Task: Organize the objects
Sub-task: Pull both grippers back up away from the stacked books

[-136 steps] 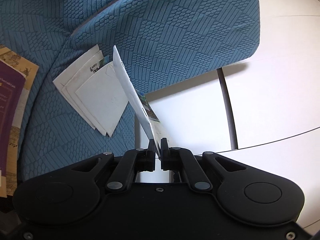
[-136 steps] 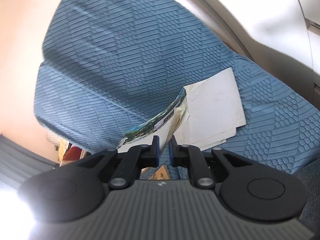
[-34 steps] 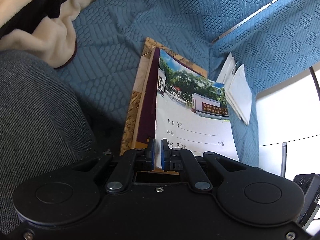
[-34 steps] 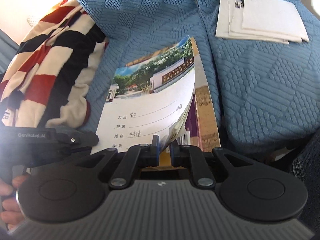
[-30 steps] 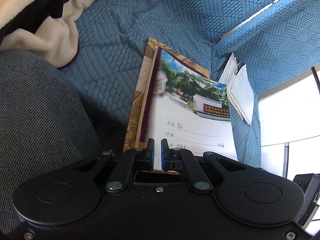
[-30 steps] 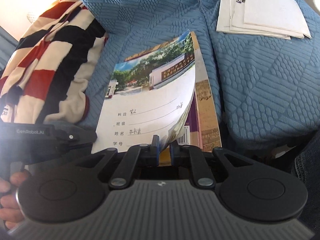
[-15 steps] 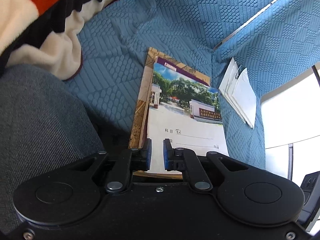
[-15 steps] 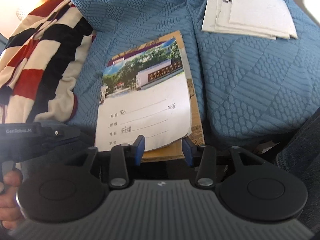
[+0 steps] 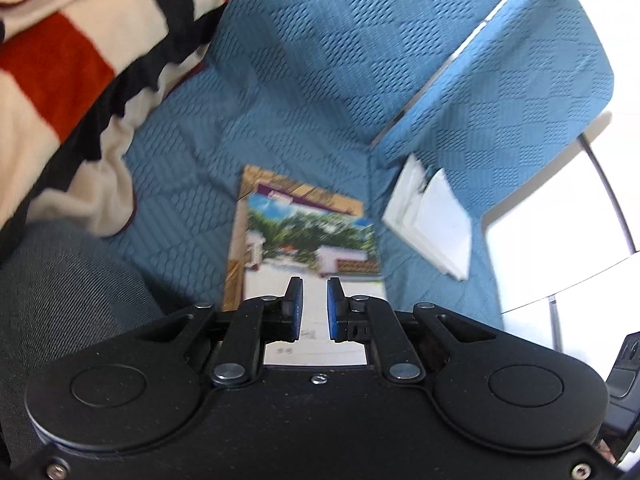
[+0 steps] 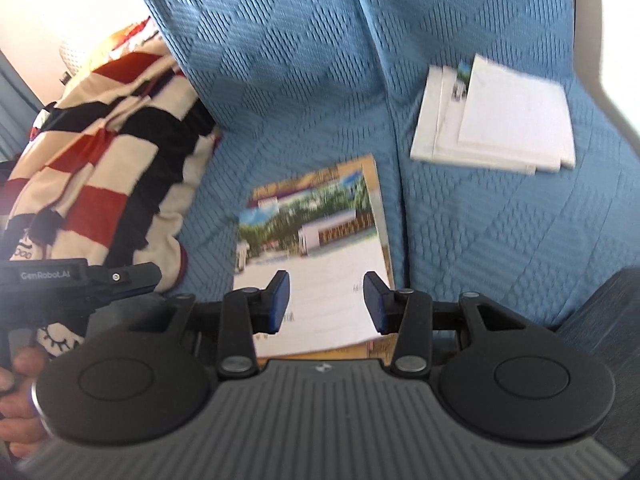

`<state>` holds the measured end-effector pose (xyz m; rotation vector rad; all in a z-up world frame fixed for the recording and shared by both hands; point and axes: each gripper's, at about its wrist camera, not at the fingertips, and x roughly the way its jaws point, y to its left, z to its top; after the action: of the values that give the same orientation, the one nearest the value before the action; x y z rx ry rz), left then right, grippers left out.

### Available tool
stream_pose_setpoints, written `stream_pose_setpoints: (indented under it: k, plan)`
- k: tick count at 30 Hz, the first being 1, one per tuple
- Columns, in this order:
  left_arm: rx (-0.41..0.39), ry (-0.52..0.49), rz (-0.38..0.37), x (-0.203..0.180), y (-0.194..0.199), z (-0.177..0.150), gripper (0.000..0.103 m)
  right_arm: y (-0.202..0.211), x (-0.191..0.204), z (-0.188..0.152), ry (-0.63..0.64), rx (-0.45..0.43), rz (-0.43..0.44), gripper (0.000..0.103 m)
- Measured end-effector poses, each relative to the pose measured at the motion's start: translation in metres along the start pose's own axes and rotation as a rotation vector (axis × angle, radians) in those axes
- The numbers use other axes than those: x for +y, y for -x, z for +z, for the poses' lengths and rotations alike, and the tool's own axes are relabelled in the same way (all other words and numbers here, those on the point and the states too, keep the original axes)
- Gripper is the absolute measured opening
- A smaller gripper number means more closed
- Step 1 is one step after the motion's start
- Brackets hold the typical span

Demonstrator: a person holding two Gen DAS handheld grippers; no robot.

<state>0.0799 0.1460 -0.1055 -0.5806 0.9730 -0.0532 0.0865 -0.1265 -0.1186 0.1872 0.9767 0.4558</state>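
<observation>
Left tongs: barely parted, empty.
Right tongs: half open, empty.
Notebook: flat on sofa, below both; long axis ran away from me.
Papers: farther right, my right hand nearer.

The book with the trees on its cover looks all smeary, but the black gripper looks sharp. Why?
Left wrist view: the book and the white papers are streaked by motion blur, while the left hand-held gripper stays crisp, and the far right glares white. Right wrist view: the book's cover is smeared too, the right hand-held gripper is sharp, and the upper left corner is washed out.
</observation>
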Motion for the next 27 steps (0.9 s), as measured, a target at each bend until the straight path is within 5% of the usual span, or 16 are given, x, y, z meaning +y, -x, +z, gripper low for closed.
stream_pose_setpoints:
  k: [14,27]
  plan:
    - [-0.123,-0.119,-0.047,-0.058,0.042,0.007,0.011,0.066,0.013,0.023,0.104,-0.208,-0.019,0.044]
    - [-0.124,-0.177,-0.057,-0.086,0.032,-0.001,0.011,0.083,-0.01,0.019,0.056,-0.245,-0.051,0.044]
